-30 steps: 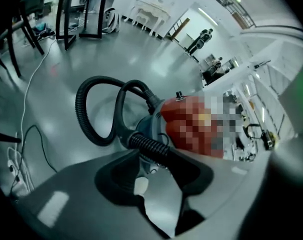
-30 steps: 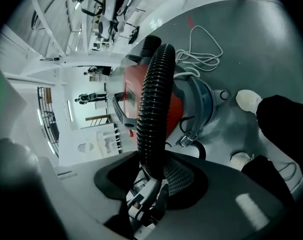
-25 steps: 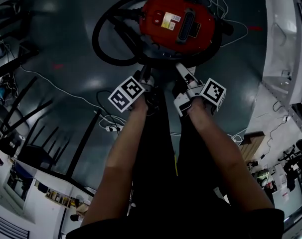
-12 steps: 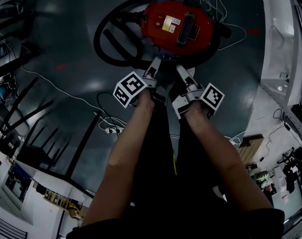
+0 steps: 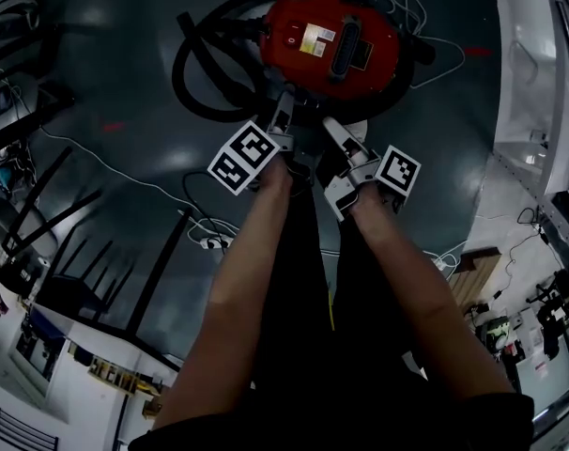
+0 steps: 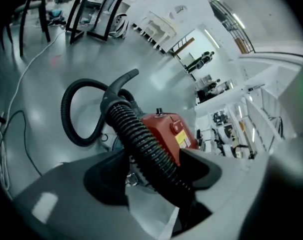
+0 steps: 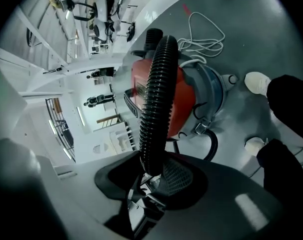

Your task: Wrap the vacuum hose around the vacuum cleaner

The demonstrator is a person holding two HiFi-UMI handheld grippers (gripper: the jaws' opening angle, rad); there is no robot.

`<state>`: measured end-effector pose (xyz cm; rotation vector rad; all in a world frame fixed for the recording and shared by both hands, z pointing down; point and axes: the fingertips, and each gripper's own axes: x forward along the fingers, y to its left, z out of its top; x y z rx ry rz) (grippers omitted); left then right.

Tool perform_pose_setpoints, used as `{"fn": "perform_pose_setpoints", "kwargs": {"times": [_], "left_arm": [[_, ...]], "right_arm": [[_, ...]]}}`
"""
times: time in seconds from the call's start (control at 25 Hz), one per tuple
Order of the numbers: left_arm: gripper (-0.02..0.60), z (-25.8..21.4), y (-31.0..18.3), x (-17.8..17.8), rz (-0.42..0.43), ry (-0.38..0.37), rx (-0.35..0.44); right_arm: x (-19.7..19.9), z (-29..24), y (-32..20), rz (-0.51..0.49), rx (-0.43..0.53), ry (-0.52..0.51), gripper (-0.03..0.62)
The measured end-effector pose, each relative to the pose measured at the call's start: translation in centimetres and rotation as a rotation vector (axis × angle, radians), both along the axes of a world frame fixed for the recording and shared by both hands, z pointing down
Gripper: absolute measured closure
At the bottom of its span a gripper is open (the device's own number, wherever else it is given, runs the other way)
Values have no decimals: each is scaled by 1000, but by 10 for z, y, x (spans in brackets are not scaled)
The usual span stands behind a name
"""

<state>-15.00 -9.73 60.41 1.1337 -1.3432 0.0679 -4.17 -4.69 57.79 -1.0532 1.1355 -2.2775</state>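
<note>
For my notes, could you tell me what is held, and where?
The right gripper grips the vacuum hose on its ribbed length; the left gripper, jaws just opened, only straddles it.

Floor (image 5: 115, 64): grey, glossy.
Bears red vacuum cleaner (image 5: 331, 50), black hose (image 6: 66, 114) looped beside it, white cable (image 5: 97, 156), power strip (image 5: 212, 242).

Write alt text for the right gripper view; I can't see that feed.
The right gripper has its fingers closed on a black corrugated vacuum hose, which runs up the frame across a red vacuum cleaner standing on the grey floor. A loose white cable lies by the cleaner, and the person's white shoes show at the right edge.
</note>
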Motion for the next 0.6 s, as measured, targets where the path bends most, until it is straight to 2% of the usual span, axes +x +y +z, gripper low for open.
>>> {"fn": "perform_pose_setpoints", "kwargs": {"times": [0.08,0.32,0.4,0.48,0.6], "left_arm": [[265,-1,-1,-1,30,-27,-14],[270,3,-14,0,91,-27,-53],[270,4,-20,0,131,-44,-54],[270,7,-24,1,186,-52,-71],[270,15,-29,3,266,-40,-115]], "right_arm": [[-1,1,0,-12,-3,10,448],[-2,3,-4,-95,2,68,441],[1,6,-5,-110,-7,93,417],[9,10,-4,-97,-26,108,370],[29,16,-5,-46,-48,125,367]]}}
